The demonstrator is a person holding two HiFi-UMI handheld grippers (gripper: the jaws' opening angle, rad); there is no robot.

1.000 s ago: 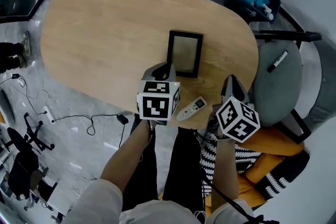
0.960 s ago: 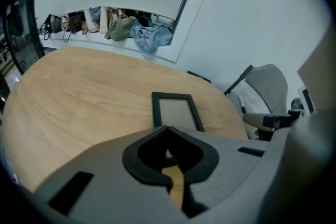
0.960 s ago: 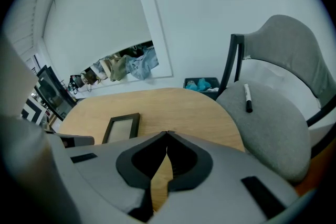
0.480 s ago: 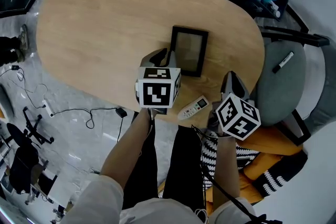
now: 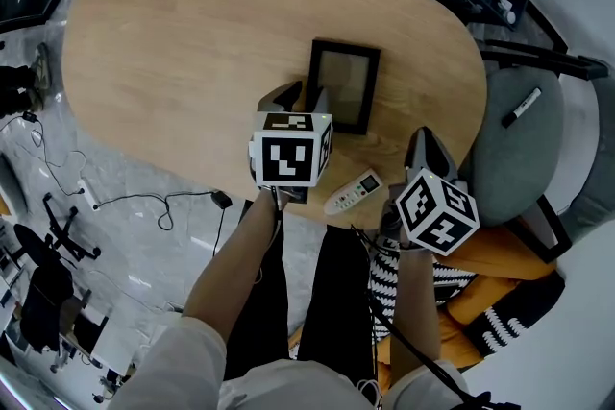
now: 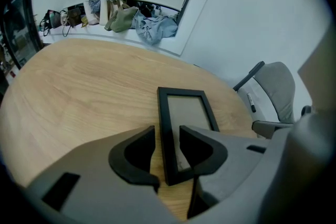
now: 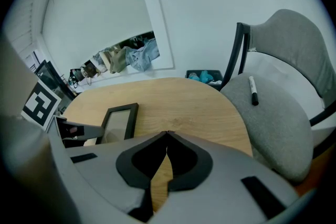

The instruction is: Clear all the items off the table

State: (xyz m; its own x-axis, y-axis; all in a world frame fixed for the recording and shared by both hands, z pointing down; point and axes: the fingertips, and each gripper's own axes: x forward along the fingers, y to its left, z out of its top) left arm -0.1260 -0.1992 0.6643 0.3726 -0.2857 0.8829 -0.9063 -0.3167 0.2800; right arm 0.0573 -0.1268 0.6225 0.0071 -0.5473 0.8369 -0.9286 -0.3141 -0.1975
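Down at the near edge of the oval light-wood table (image 5: 192, 43), the left gripper (image 5: 306, 97) is right over the black rectangular picture frame (image 5: 344, 84), which lies flat on the tabletop toward the right side. Look along the left gripper view: the left gripper (image 6: 167, 131) has its dark jaws opening, and the frame's (image 6: 187, 113) left rail and near corner run between them. A sliver of daylight shows on either side of the rail, so the pads aren't pressing on it. Over to the right gripper (image 5: 423, 143), poised above the table's near right rim; in the right gripper view its (image 7: 167, 134) jaws are together, tips meeting, with only bare wood beyond them and the frame (image 7: 119, 120) off to the left. Between the two grippers a slim white remote control (image 5: 352, 193) lies at an angle right by the table's near edge, apart from the frame. Beside the table on the right stands a grey upholstered chair (image 5: 509, 149), and a black marker pen (image 5: 520, 108) rests on its seat.
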